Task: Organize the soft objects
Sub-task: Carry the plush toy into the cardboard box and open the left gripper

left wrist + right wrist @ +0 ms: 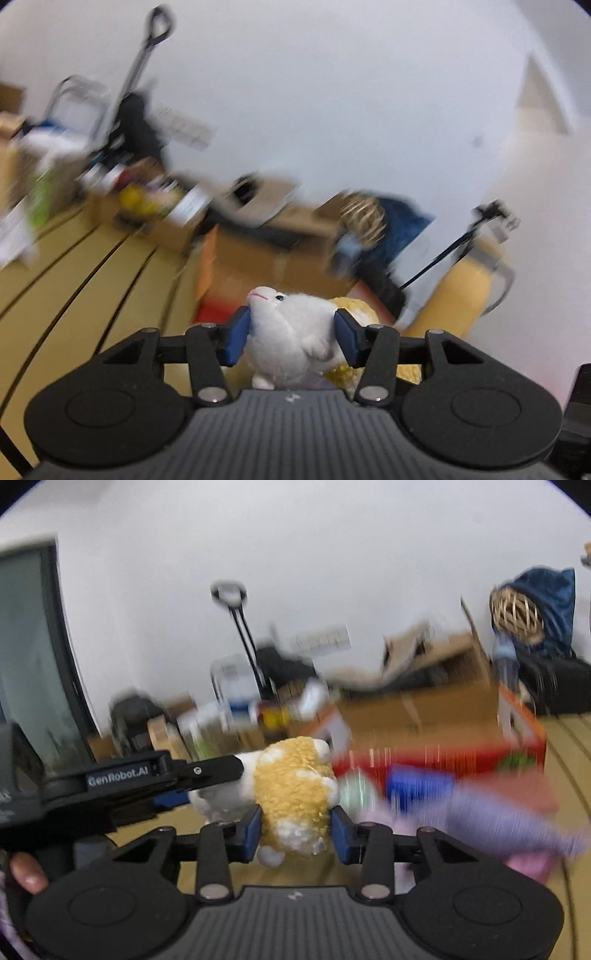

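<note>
My left gripper (291,336) is shut on a white plush animal (291,332) with a pink mouth, held up off the floor. Behind it a yellow fuzzy plush (356,308) shows. My right gripper (295,829) is shut on that yellow and white fuzzy plush (293,786). In the right wrist view the left gripper (207,775) comes in from the left, holding the white plush (225,797) right beside the yellow one. A red open cardboard box (424,760) stands behind both toys. The background is blurred.
Yellow floor mats (74,266) with dark seams cover the floor. Cardboard boxes (258,206) and clutter line the white wall. A blue cloth with a wicker ball (517,613) sits at the right. A purple blurred object (498,812) lies at lower right. A dark window frame (37,657) is at left.
</note>
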Demonstrator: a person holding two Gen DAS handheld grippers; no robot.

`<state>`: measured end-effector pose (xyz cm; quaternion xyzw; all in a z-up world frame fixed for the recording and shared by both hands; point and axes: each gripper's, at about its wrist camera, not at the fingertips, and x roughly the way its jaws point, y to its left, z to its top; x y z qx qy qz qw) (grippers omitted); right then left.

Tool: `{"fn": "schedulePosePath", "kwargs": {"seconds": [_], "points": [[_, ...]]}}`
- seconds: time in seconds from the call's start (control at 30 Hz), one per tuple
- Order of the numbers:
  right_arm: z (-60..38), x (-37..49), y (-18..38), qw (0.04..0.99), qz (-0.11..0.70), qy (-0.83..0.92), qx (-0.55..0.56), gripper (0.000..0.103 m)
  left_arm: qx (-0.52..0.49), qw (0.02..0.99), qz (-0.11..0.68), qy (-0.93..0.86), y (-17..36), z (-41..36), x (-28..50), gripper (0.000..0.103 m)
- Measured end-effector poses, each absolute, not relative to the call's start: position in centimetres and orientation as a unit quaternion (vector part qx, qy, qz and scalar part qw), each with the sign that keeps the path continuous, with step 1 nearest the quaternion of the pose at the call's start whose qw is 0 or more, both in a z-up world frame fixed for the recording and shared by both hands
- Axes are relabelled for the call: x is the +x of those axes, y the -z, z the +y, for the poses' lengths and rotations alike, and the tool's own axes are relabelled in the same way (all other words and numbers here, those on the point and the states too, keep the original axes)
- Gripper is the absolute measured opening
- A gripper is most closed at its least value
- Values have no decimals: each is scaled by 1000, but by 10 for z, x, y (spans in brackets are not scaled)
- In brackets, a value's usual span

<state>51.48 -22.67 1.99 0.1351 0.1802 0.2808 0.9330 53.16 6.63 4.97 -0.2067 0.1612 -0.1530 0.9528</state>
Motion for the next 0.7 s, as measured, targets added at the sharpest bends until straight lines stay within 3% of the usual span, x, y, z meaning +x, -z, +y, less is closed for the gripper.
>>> {"fn": "schedulePosePath", "kwargs": {"seconds": [0.17, 0.27, 0.47, 0.63, 0.7], "points": [[-257, 573, -63, 962, 135, -217, 99, 38, -203, 937, 180, 221, -99, 30, 626, 47], [-276, 642, -70, 963, 165, -186, 101, 38, -196, 930, 222, 219, -104, -11, 702, 47], [-299, 774, -28, 958, 250, -108, 88, 37, -193, 900, 335, 200, -42, -70, 848, 46], [-284, 824, 5, 948, 309, -59, 52, 40, -92, 917, 350, 166, -7, -107, 884, 47], [-275, 829, 11, 942, 334, -36, 25, 44, -96, 912, 365, 160, 0, -106, 887, 48]]}}
